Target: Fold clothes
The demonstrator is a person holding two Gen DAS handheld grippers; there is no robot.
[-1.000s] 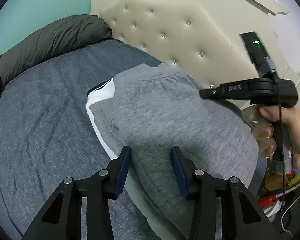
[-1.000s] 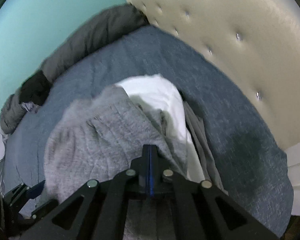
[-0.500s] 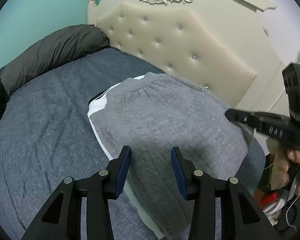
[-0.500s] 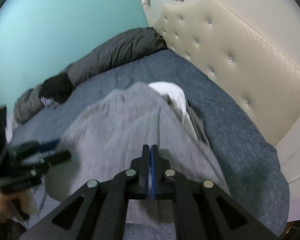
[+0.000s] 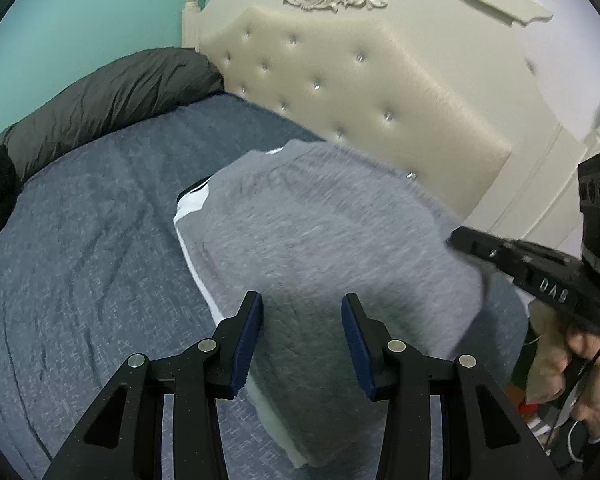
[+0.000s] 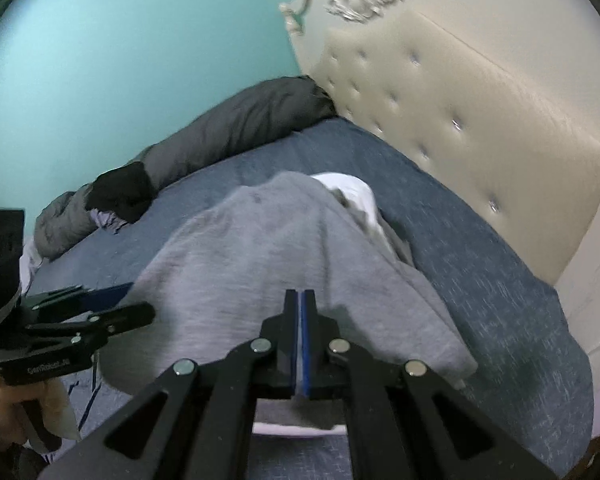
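A grey quilted garment (image 5: 320,232) lies spread on the bed over a white garment (image 5: 188,216), whose edge shows along the left. My left gripper (image 5: 302,320) hovers open above the grey garment's near edge, with nothing between its blue pads (image 5: 246,340). My right gripper (image 5: 454,240) sits at the garment's right edge, held by a hand (image 5: 588,352). In the right wrist view, my right gripper (image 6: 300,308) is shut on the grey garment (image 6: 268,248), which rises tent-like toward it. The white garment (image 6: 352,188) peeks out at the far end. The left gripper (image 6: 128,300) is at the left.
A blue-grey bedspread (image 5: 80,260) covers the bed. A dark rolled duvet (image 5: 112,92) runs along the teal wall, with a black item (image 6: 120,192) at its end. The cream tufted headboard (image 5: 360,92) stands behind. Clutter (image 5: 540,400) lies off the bed's right edge.
The right gripper has drawn back and lower to the right with the grey garment, stretching it flatter over the white one. The left gripper stays open and has pulled back slightly.
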